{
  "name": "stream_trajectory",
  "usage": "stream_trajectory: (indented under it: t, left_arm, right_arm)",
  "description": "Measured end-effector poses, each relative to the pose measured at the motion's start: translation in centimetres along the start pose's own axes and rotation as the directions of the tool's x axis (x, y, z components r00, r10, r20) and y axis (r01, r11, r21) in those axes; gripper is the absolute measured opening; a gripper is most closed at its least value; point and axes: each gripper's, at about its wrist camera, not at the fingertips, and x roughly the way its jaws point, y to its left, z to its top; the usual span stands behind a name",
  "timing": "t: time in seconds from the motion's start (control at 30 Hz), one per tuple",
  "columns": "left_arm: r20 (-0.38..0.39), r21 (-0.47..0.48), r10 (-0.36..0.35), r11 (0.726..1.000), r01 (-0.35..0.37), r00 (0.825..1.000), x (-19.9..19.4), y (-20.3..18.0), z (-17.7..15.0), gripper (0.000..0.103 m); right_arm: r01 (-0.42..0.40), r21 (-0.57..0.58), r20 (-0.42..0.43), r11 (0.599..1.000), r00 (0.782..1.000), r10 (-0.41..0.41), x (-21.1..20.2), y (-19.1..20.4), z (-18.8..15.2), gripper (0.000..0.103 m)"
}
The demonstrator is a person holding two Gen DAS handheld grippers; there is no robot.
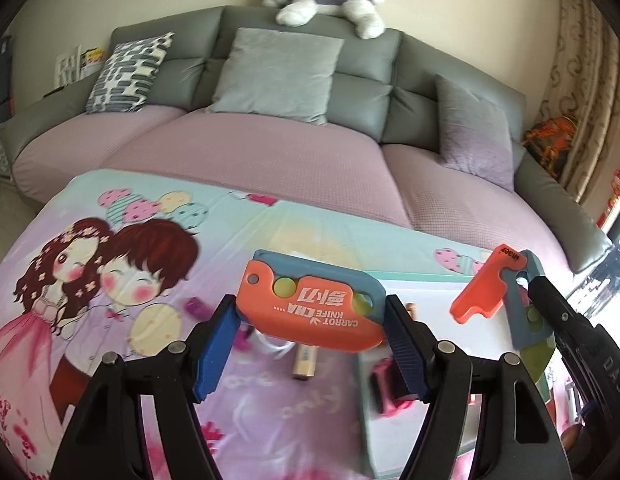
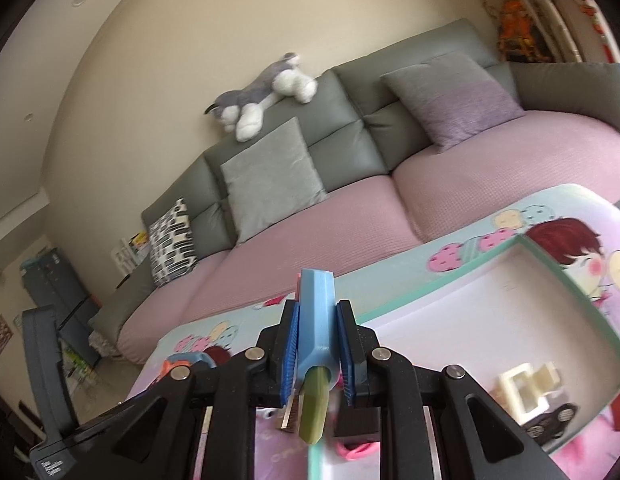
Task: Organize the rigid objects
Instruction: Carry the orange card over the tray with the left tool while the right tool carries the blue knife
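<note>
- The closed carrot knife (image 1: 312, 307) hangs in the air above the table (image 1: 109, 320), between the fingers of the left tongs (image 1: 310, 344); its long axis runs crosswise, from one finger to the other, printed orange face toward the camera.
- The left tongs stand fairly wide with the knife spanning the gap; I judge them holding it by its two ends, though contact on the pads is not plain.
- The second carrot knife (image 2: 316, 320) is pinched narrow by the right tongs (image 2: 317, 344), its blue body pointing up and away, its green blade (image 2: 314, 412) pointing back toward the camera.
- From the left wrist view this second knife sits to the right of the closed carrot knife, orange part swung out.
- The white tray (image 2: 470, 300) lies below and right of the closed carrot knife, holding a cream block (image 2: 522, 394).
- To do the step well: lower each knife level into a bare part of the tray, long axes parallel, and let go only once it rests.
</note>
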Motion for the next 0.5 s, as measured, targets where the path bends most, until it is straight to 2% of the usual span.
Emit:
stream_trajectory:
  t: [0.13,0.3,0.5]
  left_arm:
    - [-0.001,0.041,-0.024,0.999,0.024,1.0,0.3,-2.4,-0.3,0.073]
    - [-0.016,0.087,-0.057,0.994,0.059,0.998,1.0,-5.3,-0.9,0.073]
    - [-0.026,0.148,-0.102,0.983,0.105,0.994,1.9,-8.6,-2.0,0.073]
  right_arm:
    - [0.098,0.04,0.032,0.994,0.995,-0.099,-1.5,-2.8,1.0,0.02]
    - [0.231,0.066,0.028,0.971,0.972,-0.233,-2.6,-5.1,1.8,0.02]
    - [0.312,0.05,0.012,0.949,0.95,-0.313,-2.8,-6.4,2.4,0.02]
